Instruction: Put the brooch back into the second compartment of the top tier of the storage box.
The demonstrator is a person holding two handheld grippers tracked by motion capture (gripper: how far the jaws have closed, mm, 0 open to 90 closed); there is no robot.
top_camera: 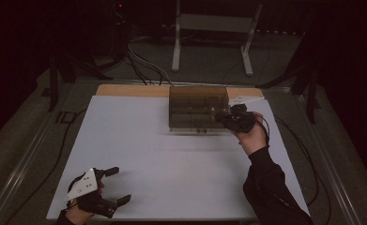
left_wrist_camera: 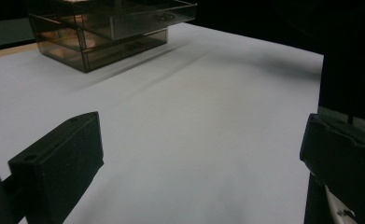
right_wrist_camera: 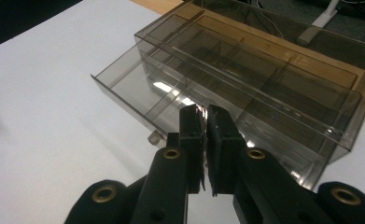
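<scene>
Right gripper [top_camera: 229,123] at the near right corner of the drawer box [top_camera: 197,108], jaws closed together above the pulled-out top drawer [right_wrist_camera: 138,95], nothing seen between them; wrist bent, sleeve trailing back. Left gripper [top_camera: 118,186] rests low on the white sheet [top_camera: 172,164], jaws wide open, box well ahead

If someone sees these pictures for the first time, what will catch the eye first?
The smoky transparent drawer box at the far edge of the white table, with its top drawer pulled partly out. The right gripper, jaws shut, is at the box's front right corner. The left gripper hangs open near the table's near left corner.
</scene>
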